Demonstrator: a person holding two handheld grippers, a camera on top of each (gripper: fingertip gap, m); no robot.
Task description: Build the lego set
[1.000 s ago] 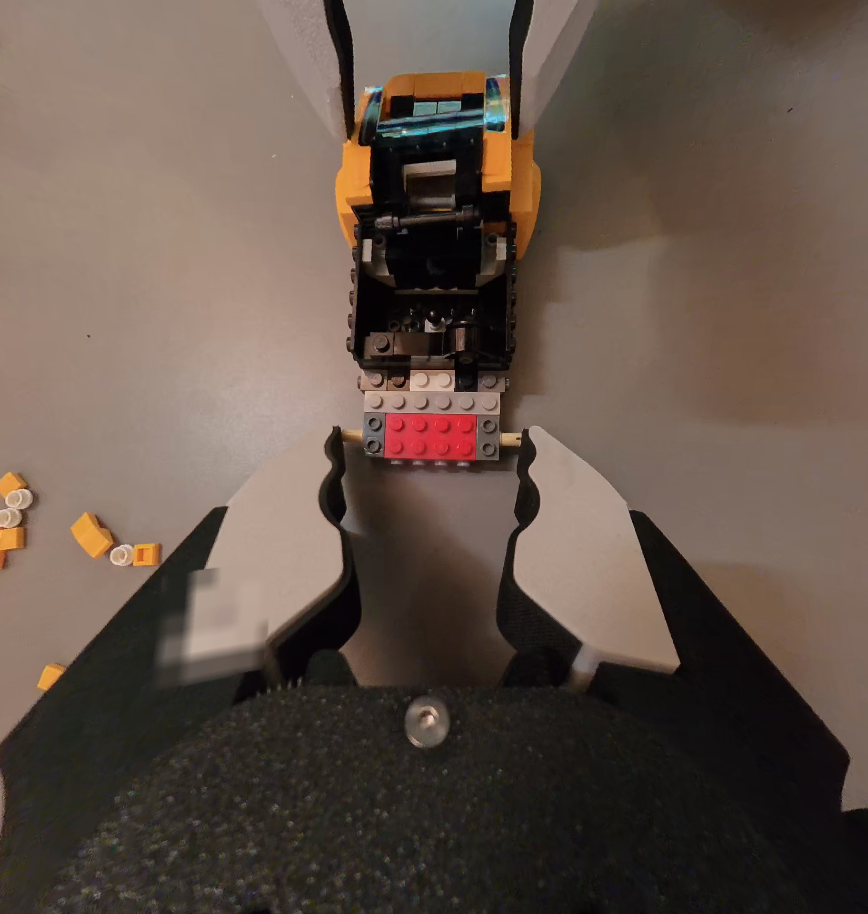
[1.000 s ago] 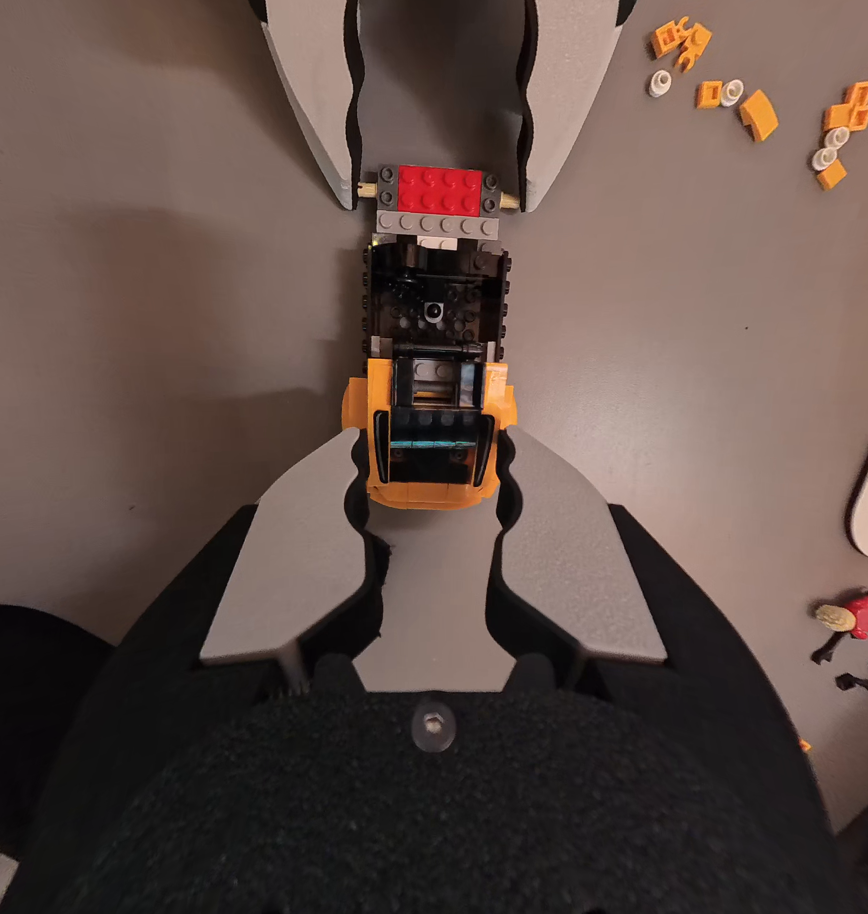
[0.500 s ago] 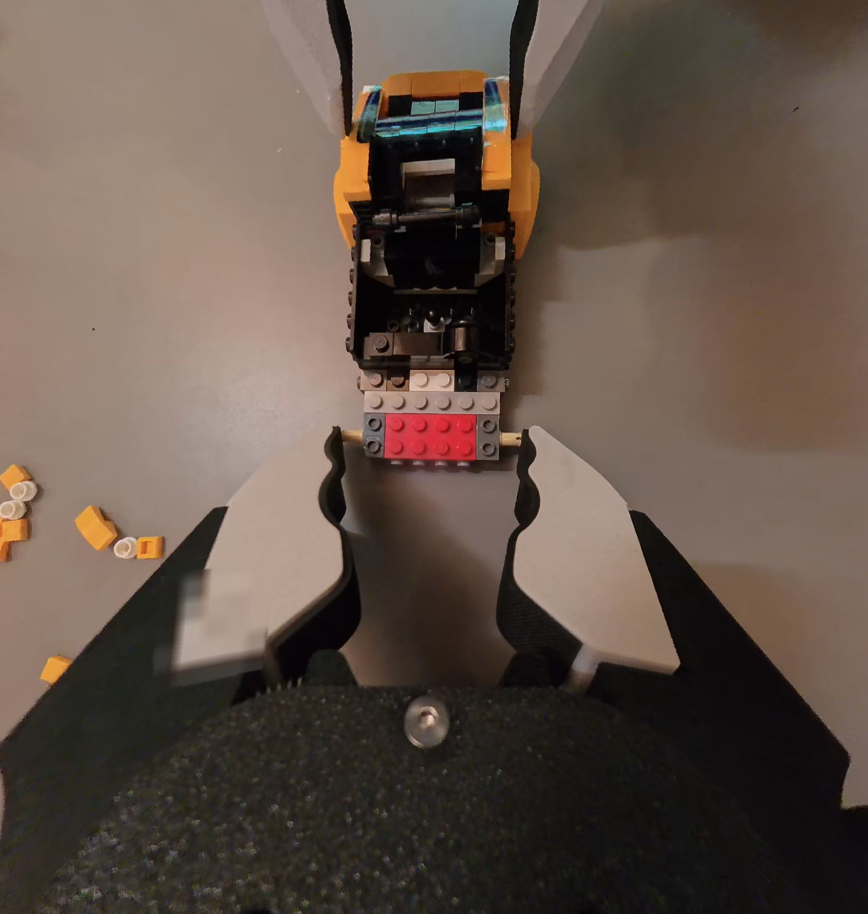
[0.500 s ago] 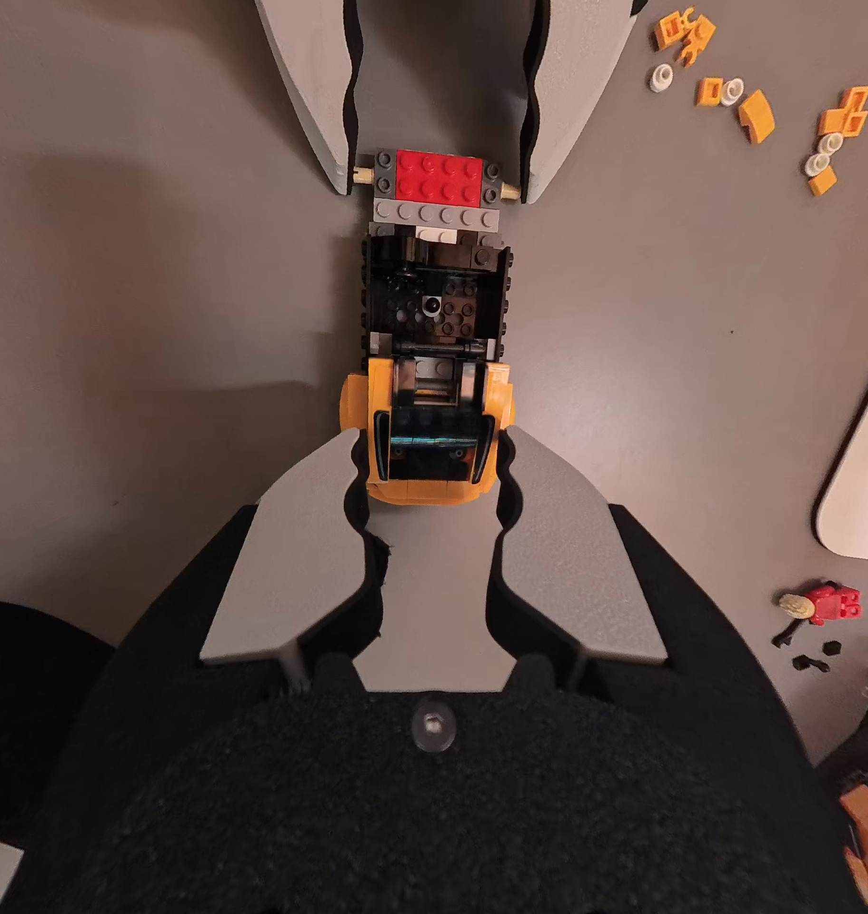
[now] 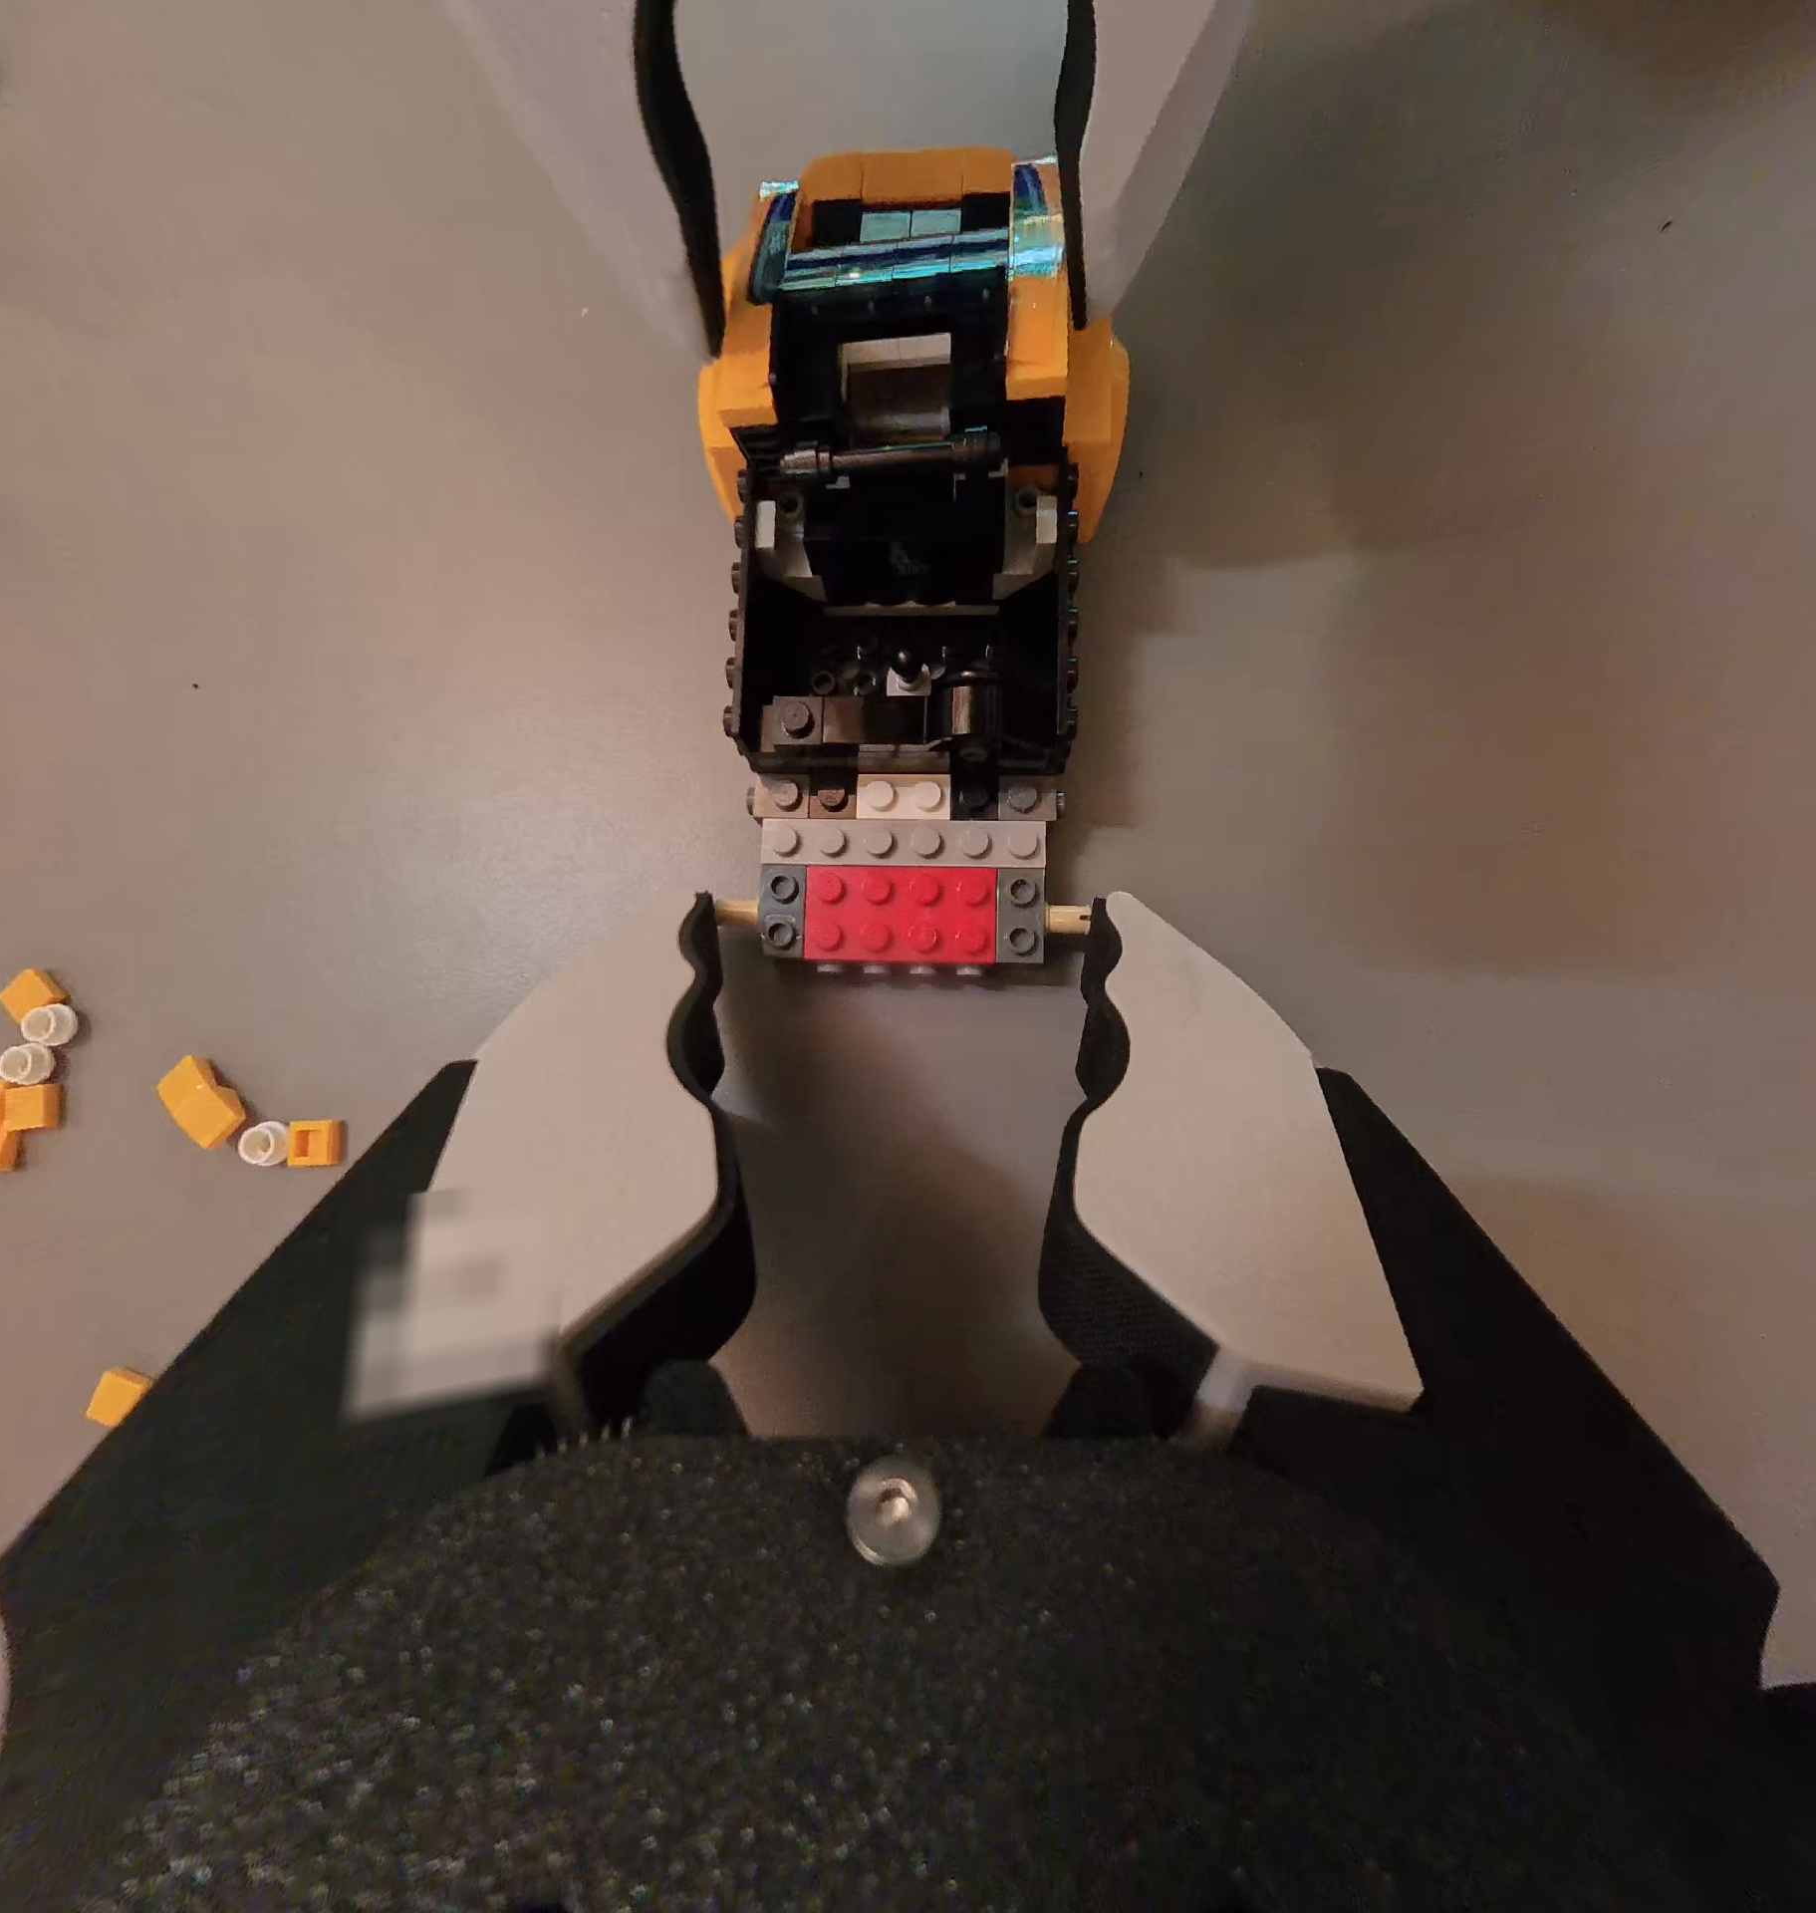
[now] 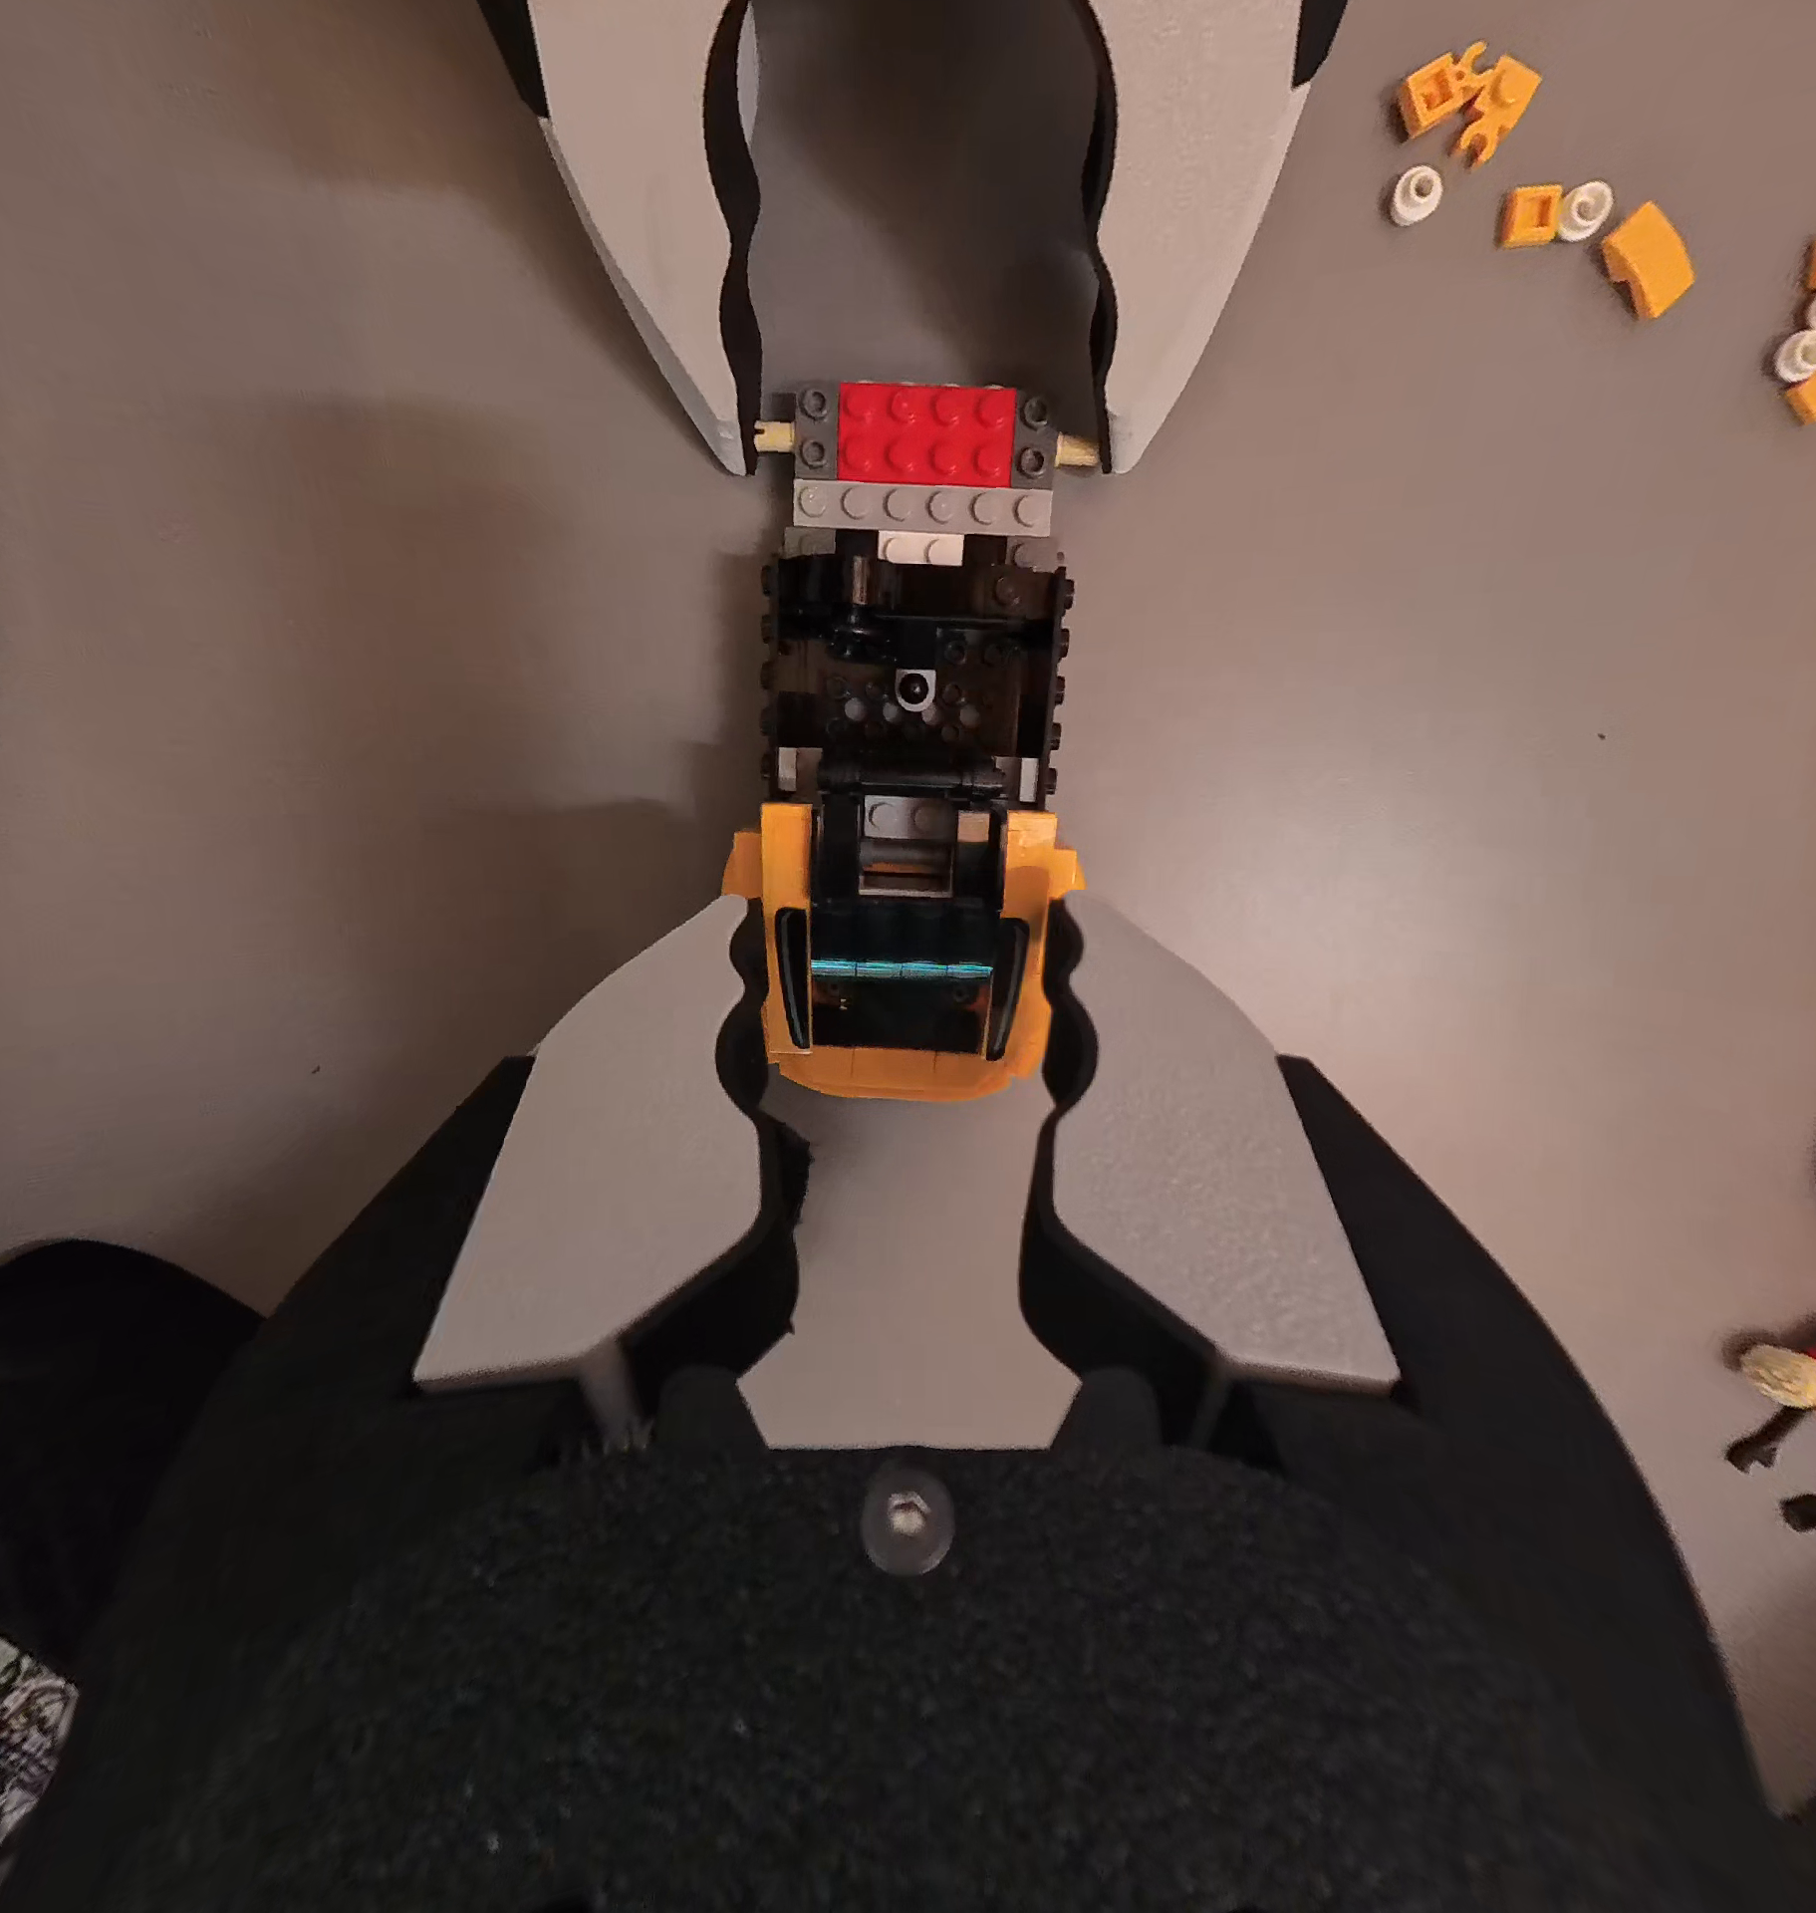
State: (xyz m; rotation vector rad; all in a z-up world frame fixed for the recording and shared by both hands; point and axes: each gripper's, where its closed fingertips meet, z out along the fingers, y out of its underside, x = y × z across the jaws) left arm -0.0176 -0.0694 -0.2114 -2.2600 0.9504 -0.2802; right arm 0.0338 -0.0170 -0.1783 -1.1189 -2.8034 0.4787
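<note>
**Both grippers on the car, and little has shifted**

In the middle of the grey desk sits the half-built lego car, orange nose at one end, red brick and tan axle pins at the other, black cabin open on top. Over the last second it has barely moved: same line, same spot between the two tools. The right gripper keeps its fingers narrowed on the orange nose, pads touching both flanks, so that end is held. The left gripper still brackets the red-brick end, fingers set fairly wide with the tips just at the axle pins; contact looks light at best, and I cannot tell if it truly grips. The right wrist view has drifted a touch, though. My read: this is a steadying pause, chassis braced, no new piece in hand. Off toward one desk edge wait the loose orange pieces and white round studs, and a small red minifigure lies nearer the right gripper's side.
</note>
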